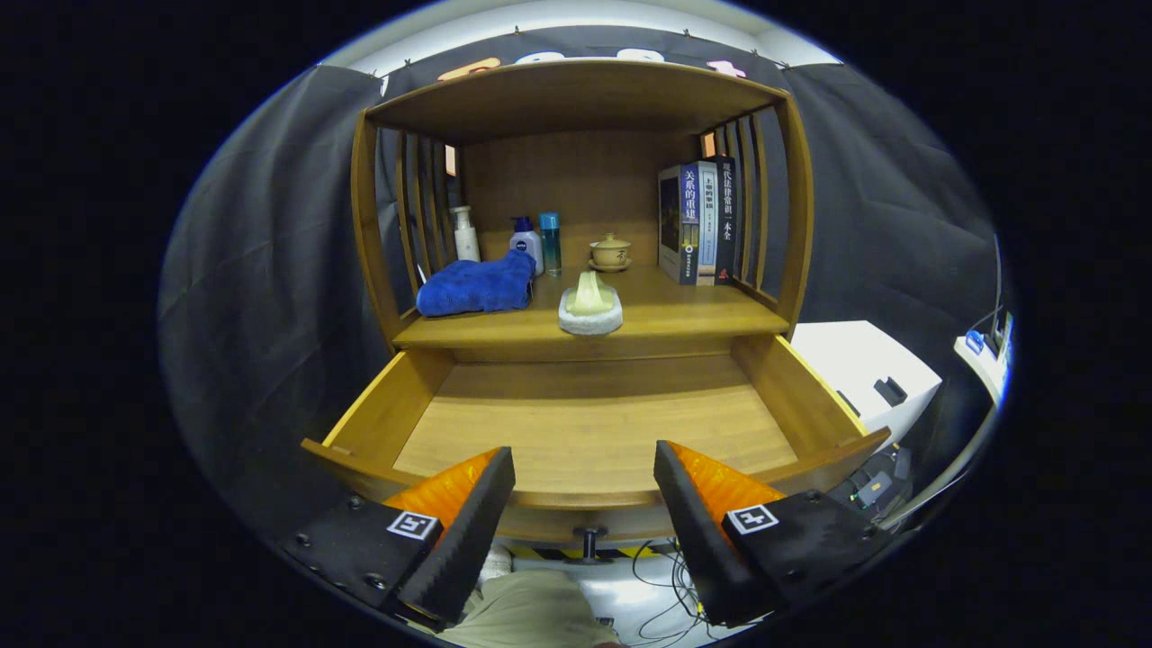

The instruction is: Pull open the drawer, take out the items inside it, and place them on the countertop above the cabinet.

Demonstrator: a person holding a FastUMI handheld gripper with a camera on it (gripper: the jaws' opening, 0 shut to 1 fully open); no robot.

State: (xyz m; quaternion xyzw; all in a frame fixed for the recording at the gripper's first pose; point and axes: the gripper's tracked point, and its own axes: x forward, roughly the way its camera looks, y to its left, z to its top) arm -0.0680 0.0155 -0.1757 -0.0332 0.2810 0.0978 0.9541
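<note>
Not much readable here tbh. The books (695, 223) standing at the far right of the tabletop (684, 310) are showing Chinese titles on their spines: the left one is reading 关系的重建, the others are too small to make out. The pump bottle (526, 241) behind the blue towel (477, 286) is wearing a small dark logo, unreadable.

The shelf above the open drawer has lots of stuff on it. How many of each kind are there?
Bottles: 3, a white pump bottle, a pump bottle with a blue top and a slim teal bottle
Books: 3, standing upright
Blue towel: 1
Lidded cup on a saucer: 1
Pale green item in a white holder: 1
Total: 9
The gripper is open, holding nothing.
</note>
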